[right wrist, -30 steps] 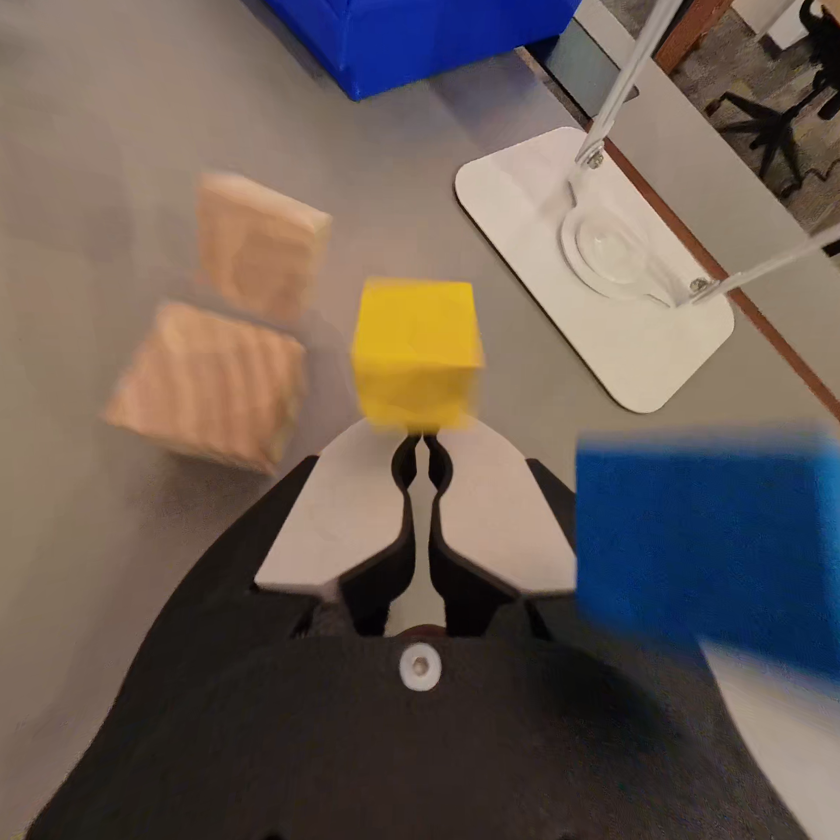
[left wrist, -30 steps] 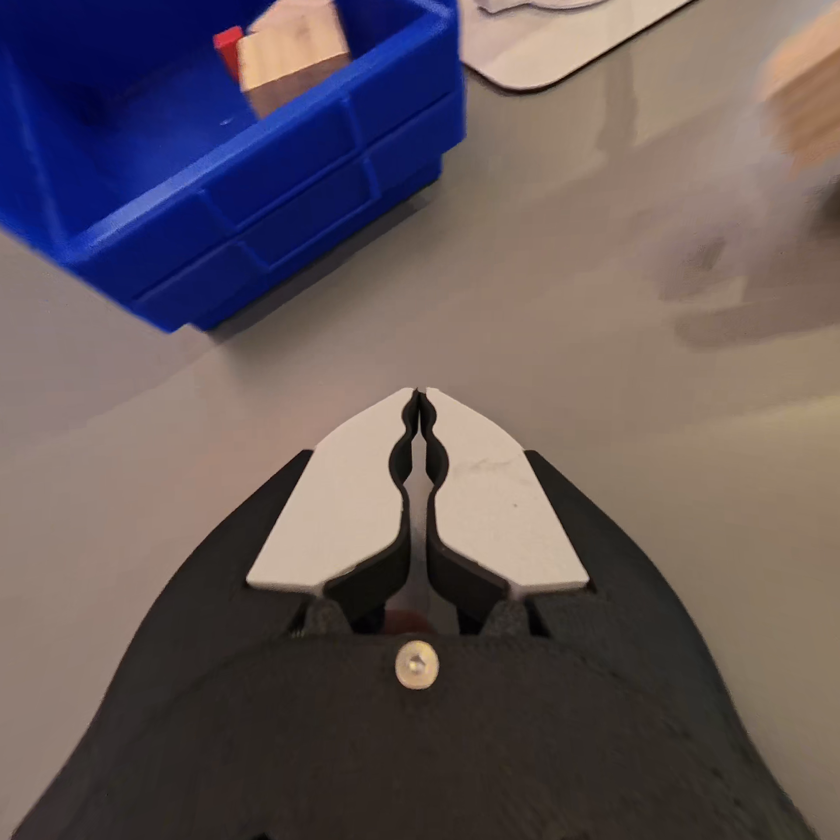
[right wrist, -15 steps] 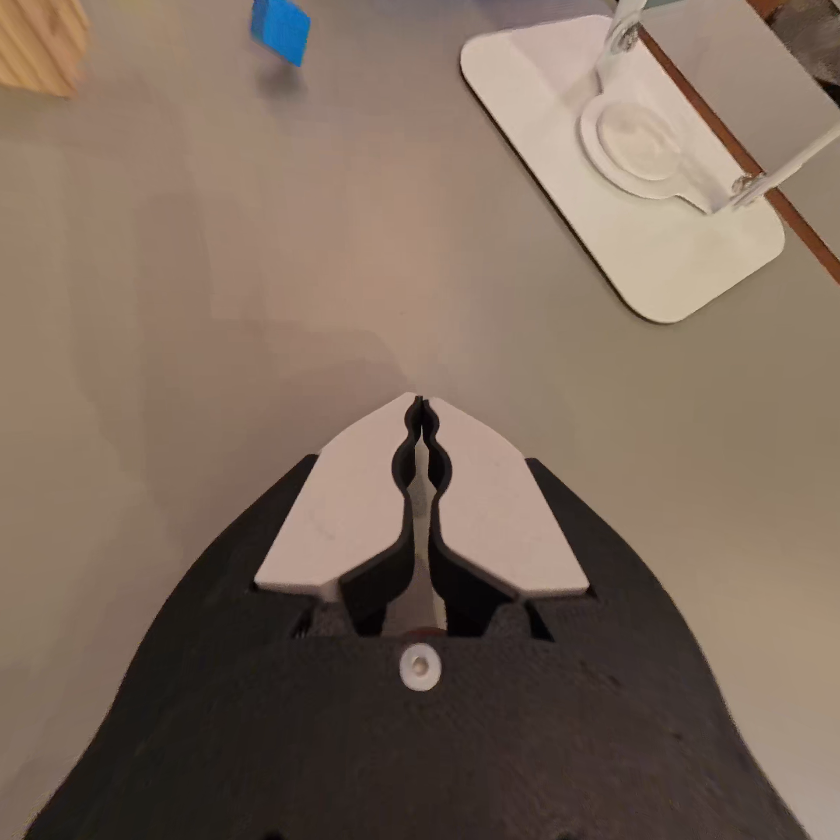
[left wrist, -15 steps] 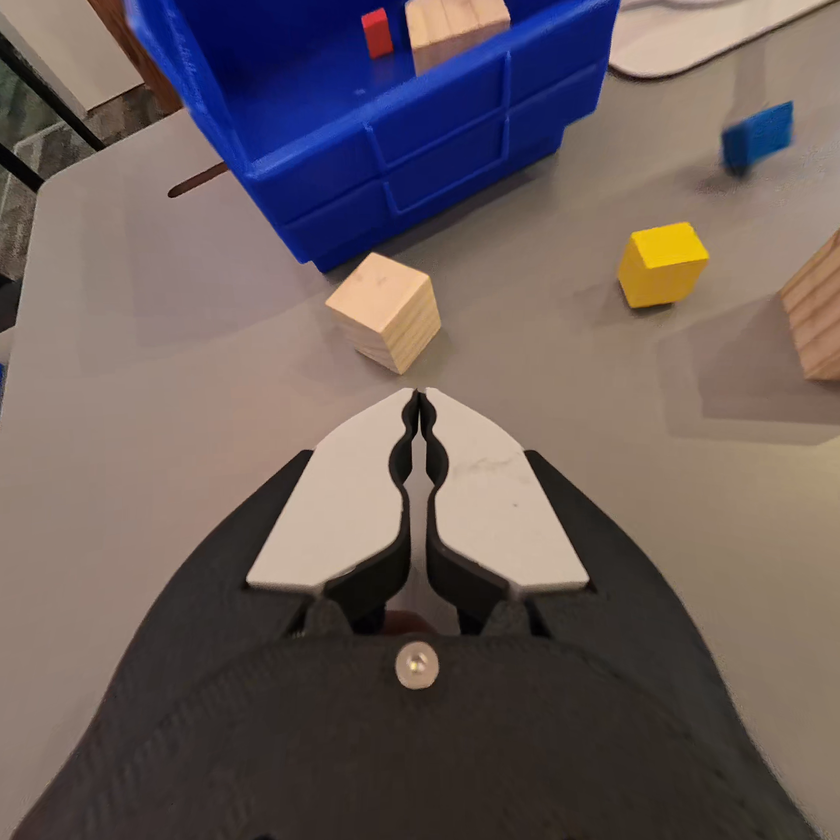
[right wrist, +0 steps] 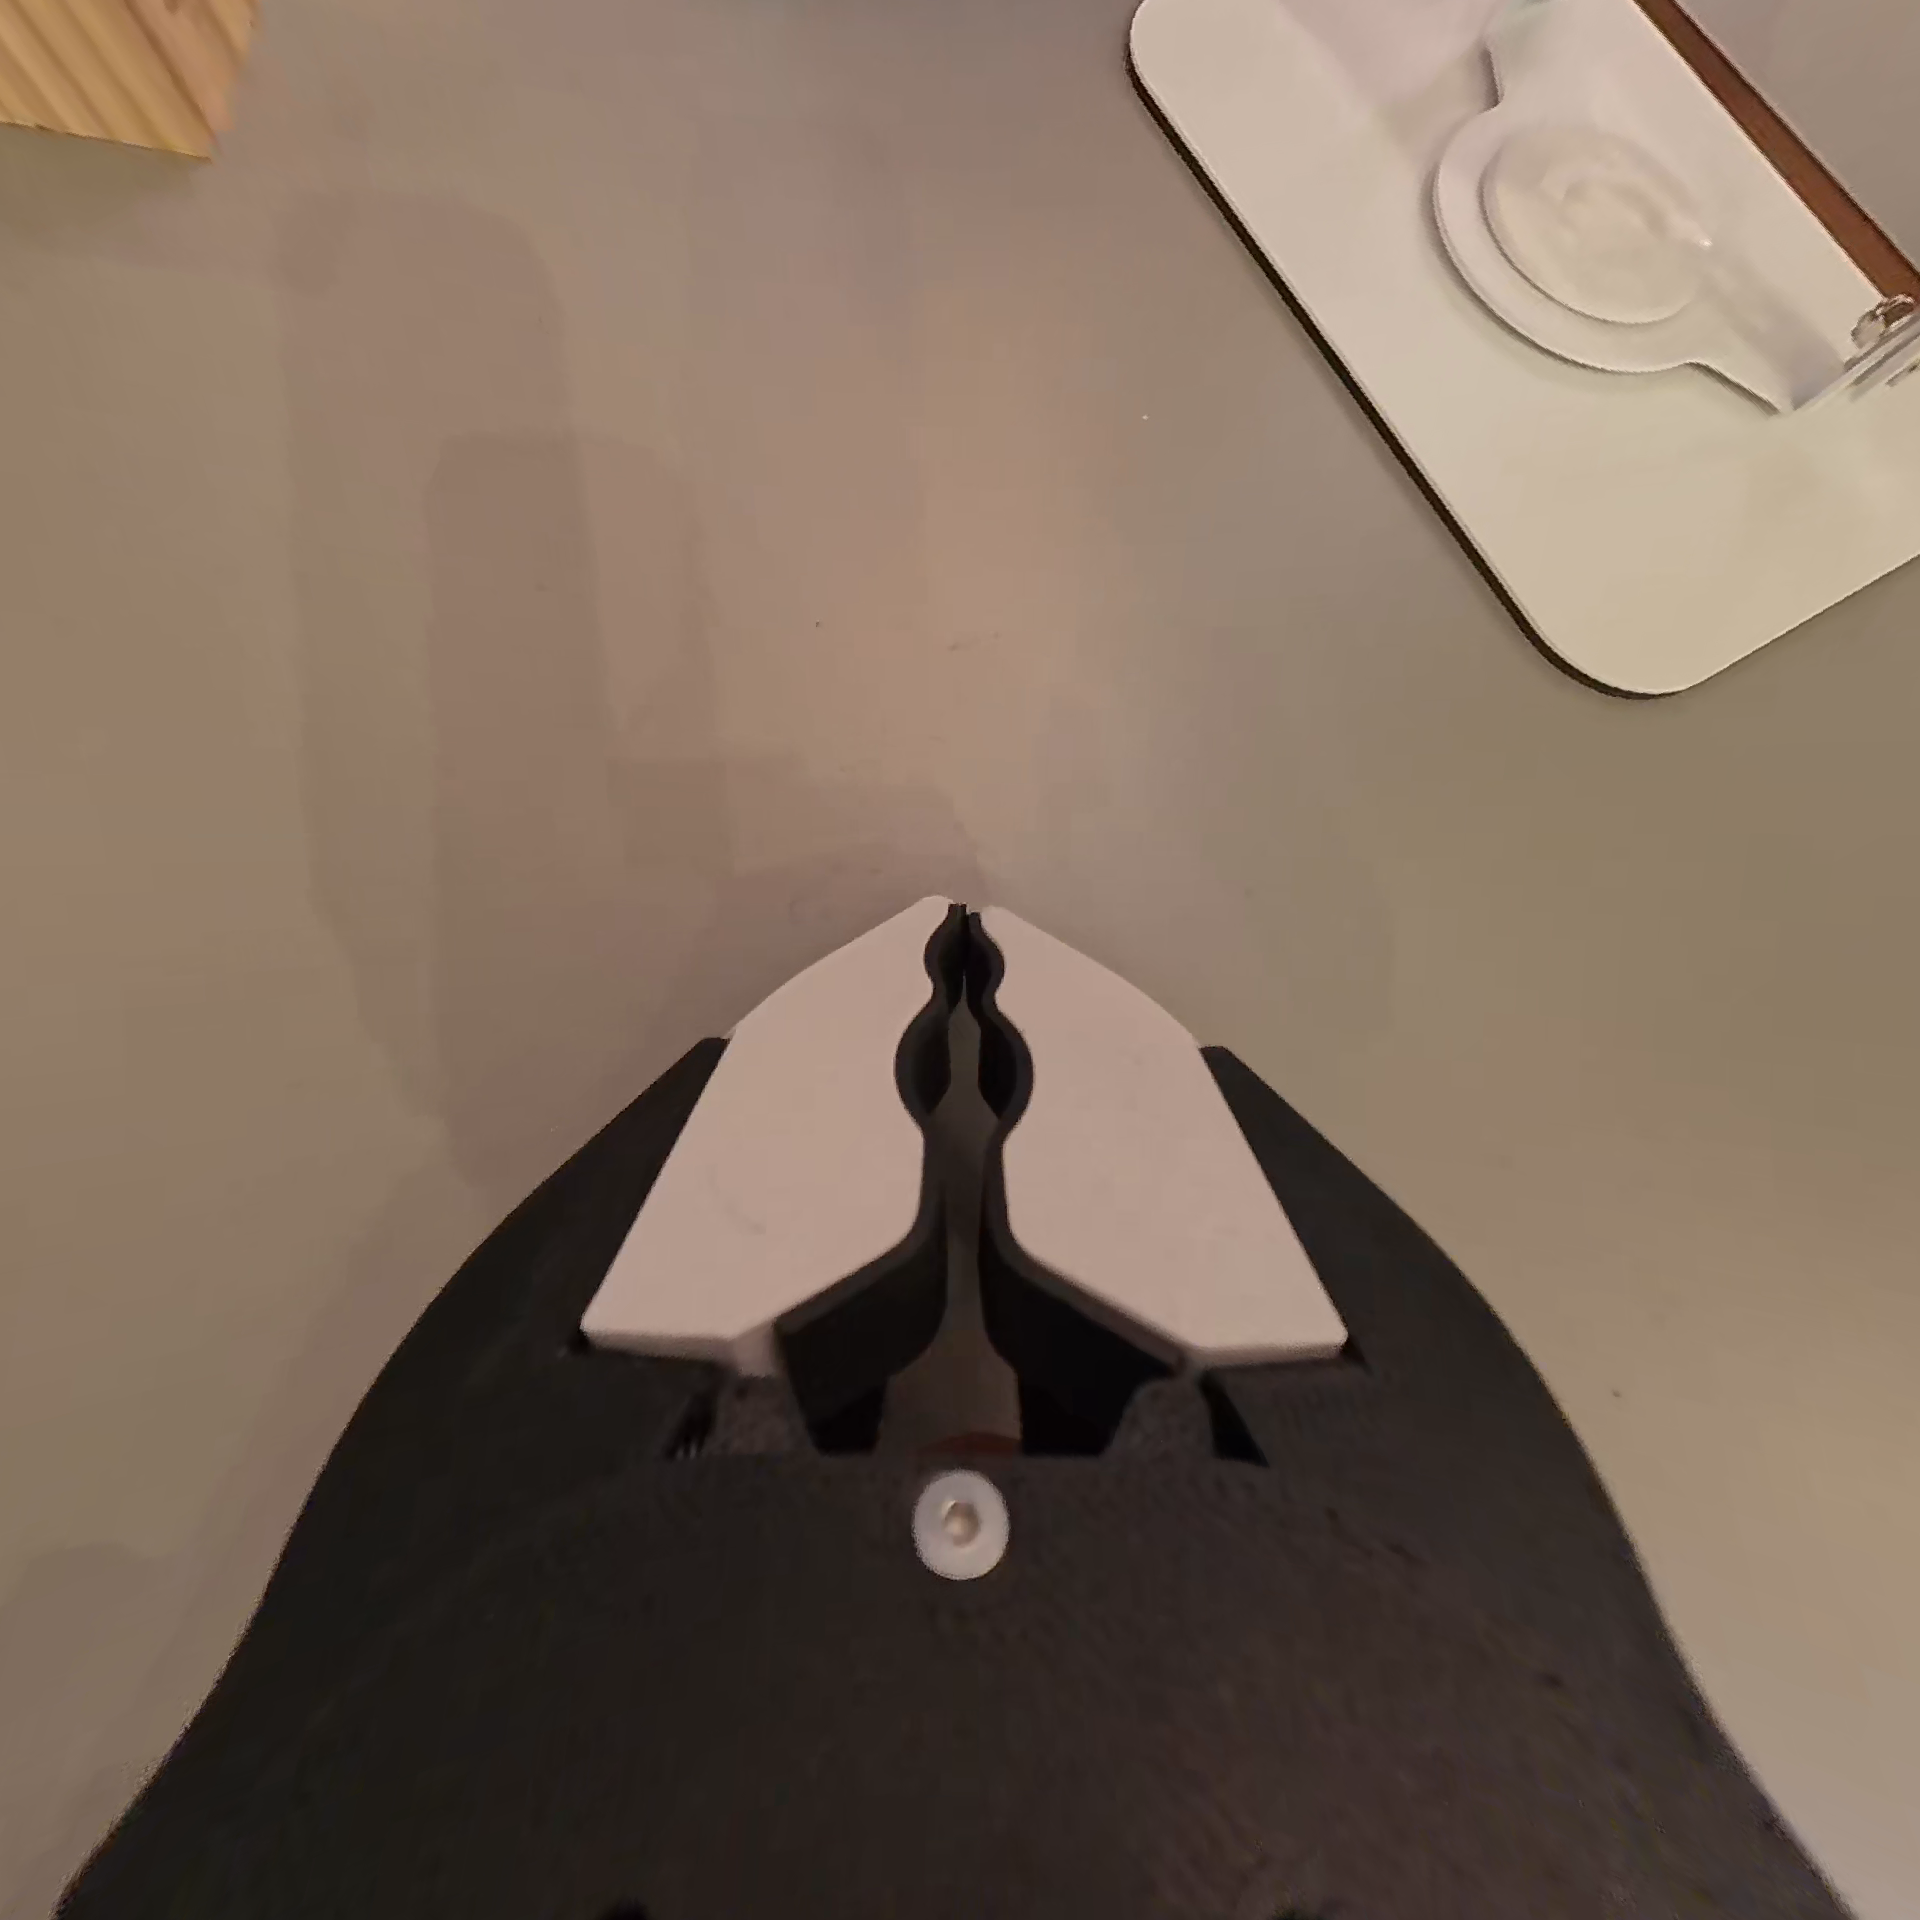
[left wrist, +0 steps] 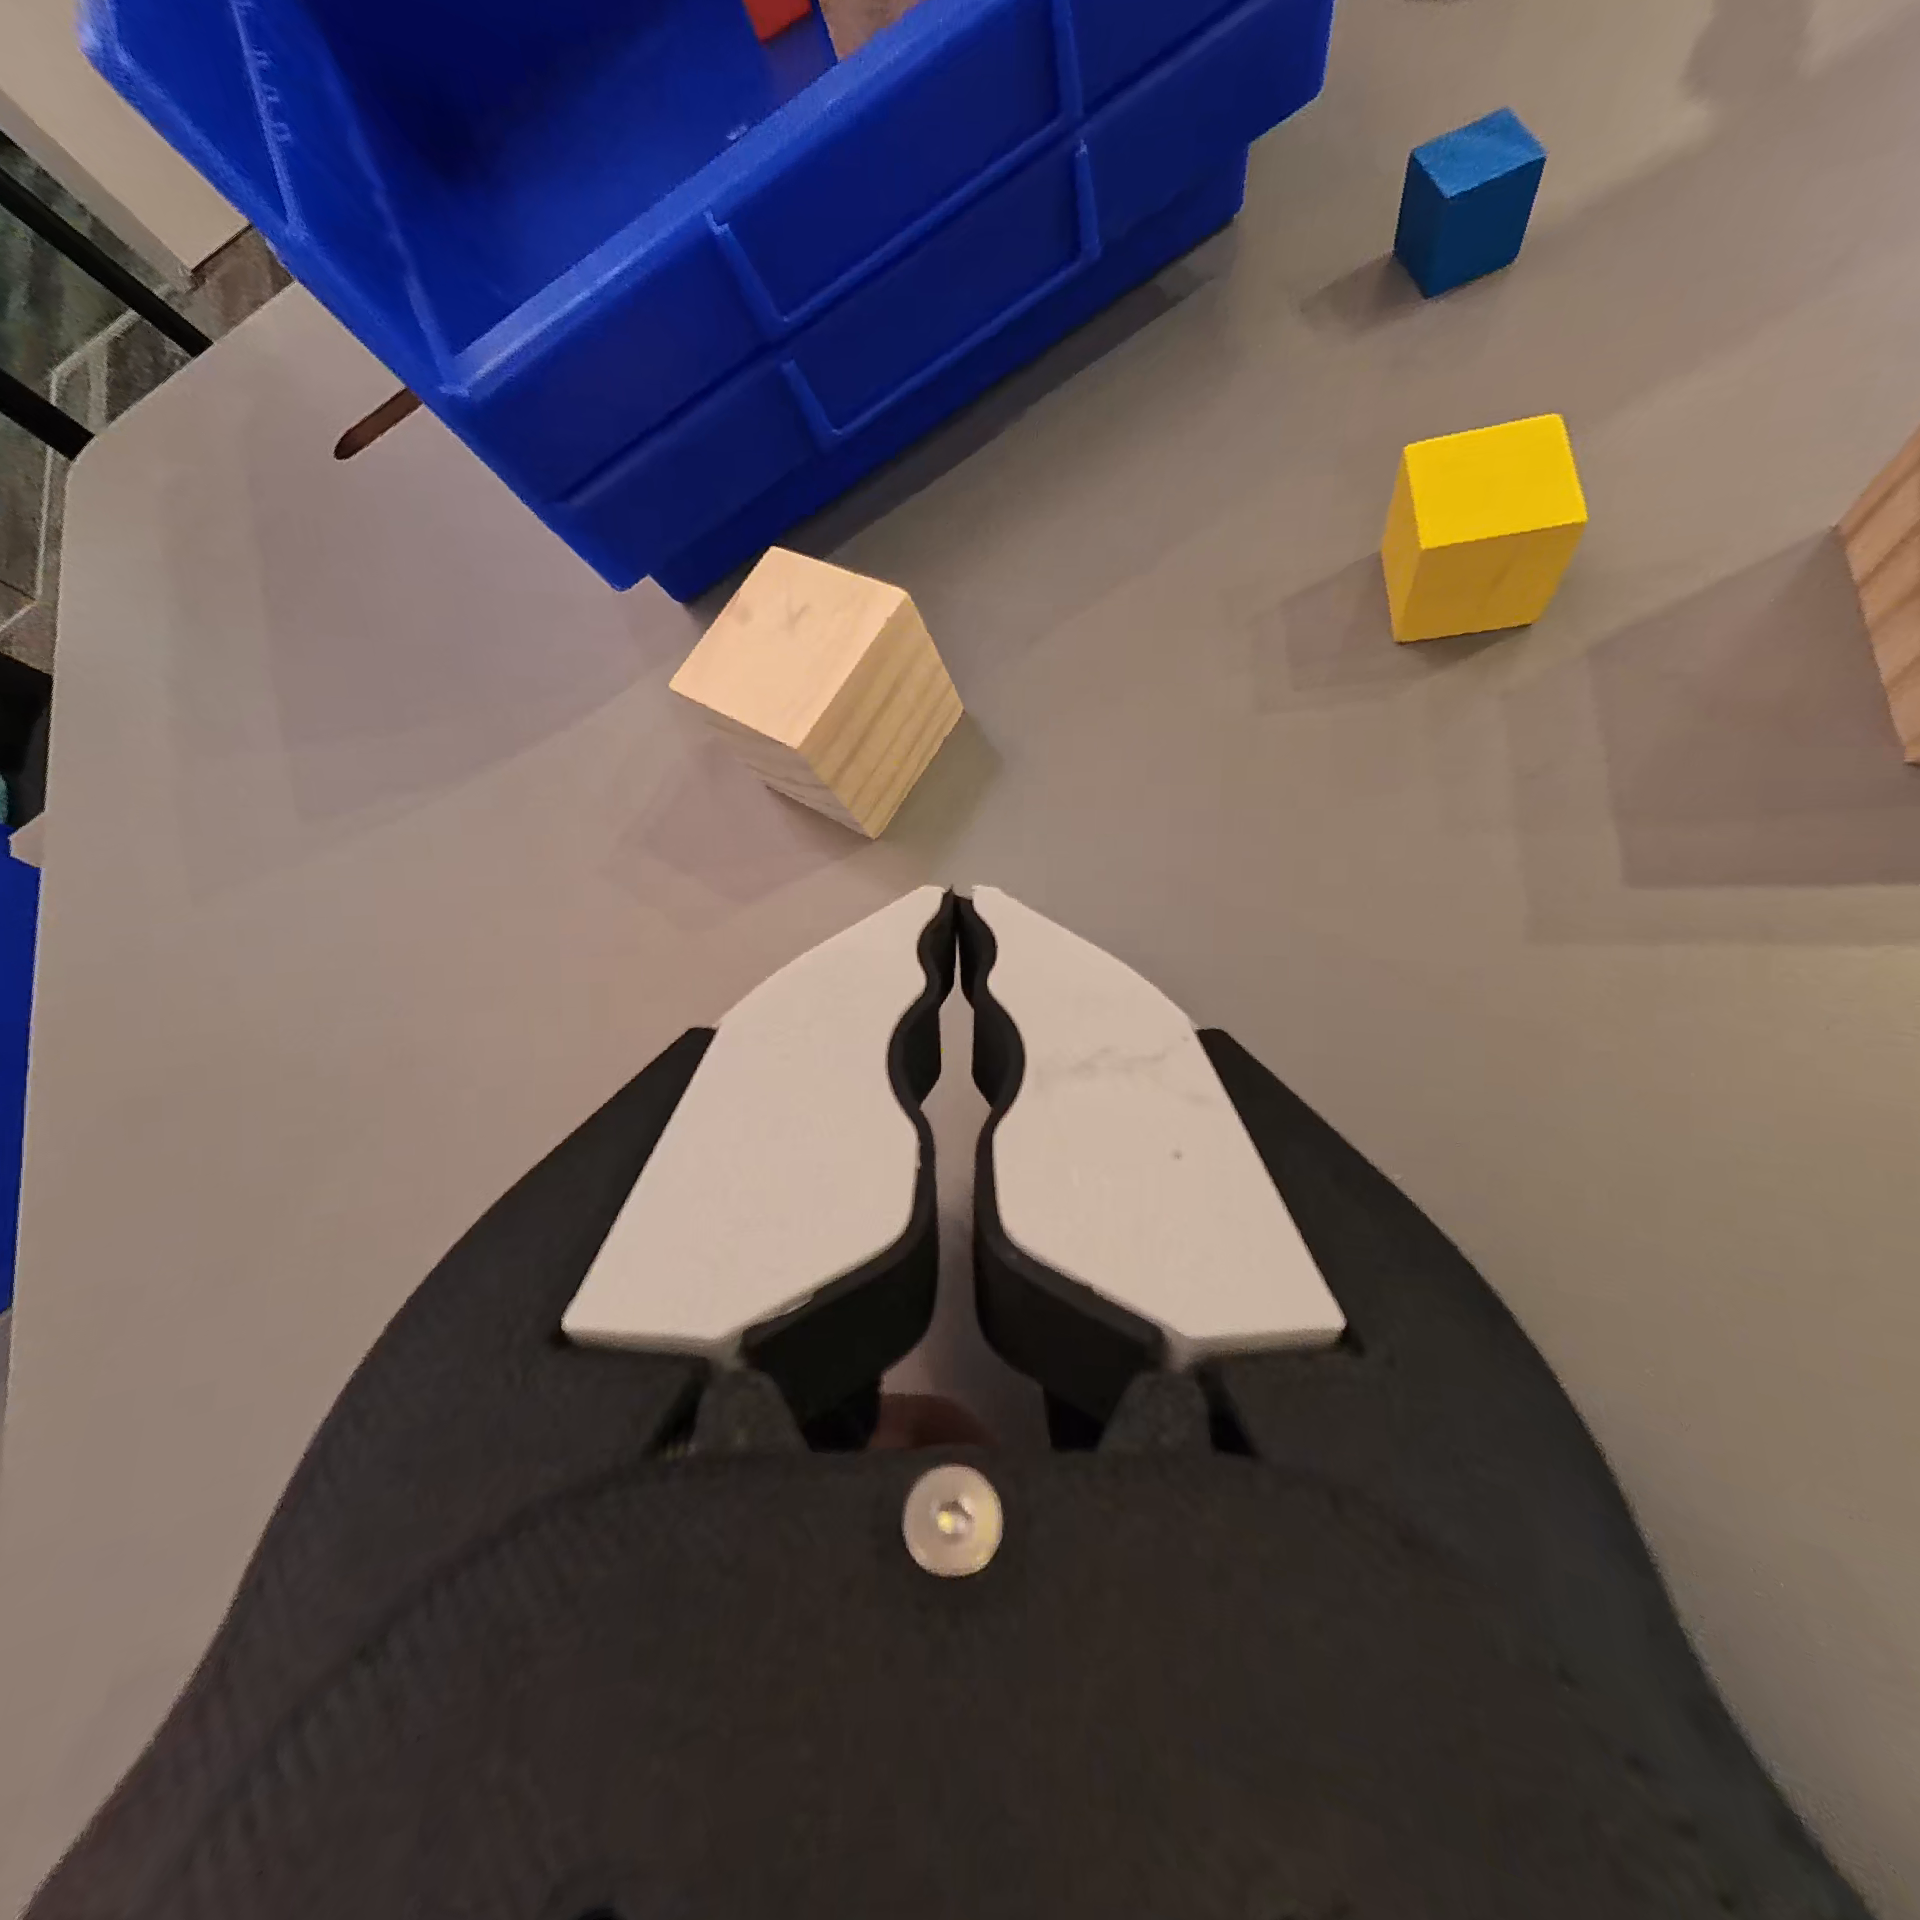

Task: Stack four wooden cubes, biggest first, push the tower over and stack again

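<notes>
In the left wrist view a plain wooden cube (left wrist: 821, 691) lies on the grey table just ahead of my left gripper (left wrist: 954, 896), which is shut and empty. A yellow cube (left wrist: 1481, 525) lies to the right, a blue cube (left wrist: 1465, 203) farther back right, and the edge of a large wooden cube (left wrist: 1886, 613) shows at the right border. In the right wrist view my right gripper (right wrist: 964, 909) is shut and empty over bare table. A corner of a large wooden cube (right wrist: 114, 73) shows at the top left.
A blue plastic bin (left wrist: 727, 260) stands behind the plain cube, with a red piece (left wrist: 779, 16) inside. A white stand base (right wrist: 1538, 343) with a clear mount lies at the right wrist view's upper right, by the table edge. Tip to tip, the grippers are about 45 centimeters apart. The plain wooden cube (left wrist: 821, 691) lies some 5 centimeters from my left tips, 45 centimeters from my right tips.
The cubes have scattered and come to rest on the table. The left gripper has closed in on the plain cube. The right gripper has drawn back; the blue cube has left its view.
</notes>
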A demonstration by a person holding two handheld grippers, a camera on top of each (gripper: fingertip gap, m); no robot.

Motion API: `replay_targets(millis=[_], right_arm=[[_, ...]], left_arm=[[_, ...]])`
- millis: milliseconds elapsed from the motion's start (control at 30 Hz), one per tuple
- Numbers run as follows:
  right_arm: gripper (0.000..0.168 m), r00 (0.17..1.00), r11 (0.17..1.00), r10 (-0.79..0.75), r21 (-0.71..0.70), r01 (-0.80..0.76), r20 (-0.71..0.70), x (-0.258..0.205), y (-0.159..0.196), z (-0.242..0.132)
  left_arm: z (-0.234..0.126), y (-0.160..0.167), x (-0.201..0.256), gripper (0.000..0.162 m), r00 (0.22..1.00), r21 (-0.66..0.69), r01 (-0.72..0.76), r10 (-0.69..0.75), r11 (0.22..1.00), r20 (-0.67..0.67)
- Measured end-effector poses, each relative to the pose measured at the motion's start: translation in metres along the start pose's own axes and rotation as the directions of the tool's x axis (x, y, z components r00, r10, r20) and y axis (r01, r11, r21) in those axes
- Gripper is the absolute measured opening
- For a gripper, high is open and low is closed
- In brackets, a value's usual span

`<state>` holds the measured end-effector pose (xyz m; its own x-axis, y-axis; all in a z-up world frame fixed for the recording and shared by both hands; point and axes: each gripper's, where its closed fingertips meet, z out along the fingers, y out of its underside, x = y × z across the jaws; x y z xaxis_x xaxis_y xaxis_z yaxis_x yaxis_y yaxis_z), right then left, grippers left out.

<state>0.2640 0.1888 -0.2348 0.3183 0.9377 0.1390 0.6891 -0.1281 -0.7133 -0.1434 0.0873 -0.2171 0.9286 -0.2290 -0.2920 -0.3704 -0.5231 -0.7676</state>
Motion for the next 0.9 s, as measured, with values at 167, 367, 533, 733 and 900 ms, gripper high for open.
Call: replay_targets(millis=[167, 367, 533, 733, 900], right_arm=[[0.000, 1.000, 1.000, -0.014, 0.002, 0.014, -0.011, -0.001, -0.001, 0.000], [0.000, 1.000, 1.000, -0.015, 0.017, 0.015, -0.021, 0.003, -0.001, -0.004], [0.000, 0.998, 1.000, -0.012, 0.003, 0.012, -0.061, 0.020, 0.012, -0.011], [0.000, 0.998, 1.000, 0.018, 0.008, -0.017, -0.068, 0.034, 0.022, -0.020], [0.000, 0.998, 1.000, 0.004, -0.002, -0.004, -0.065, 0.032, 0.022, -0.019]], left_arm=[[-0.001, -0.001, -0.002, 0.000, 1.000, 0.005, 0.009, -0.009, 1.000, 0.004], [-0.002, -0.001, -0.005, 0.000, 1.000, 0.013, 0.025, -0.025, 1.000, 0.017], [-0.006, -0.007, -0.020, 0.003, 0.995, 0.070, 0.066, -0.071, 0.995, 0.071], [0.002, -0.012, -0.033, 0.058, 0.989, 0.070, 0.103, -0.110, 0.992, 0.101], [0.020, -0.017, -0.034, 0.073, 0.996, 0.043, 0.079, -0.081, 0.996, 0.041]])
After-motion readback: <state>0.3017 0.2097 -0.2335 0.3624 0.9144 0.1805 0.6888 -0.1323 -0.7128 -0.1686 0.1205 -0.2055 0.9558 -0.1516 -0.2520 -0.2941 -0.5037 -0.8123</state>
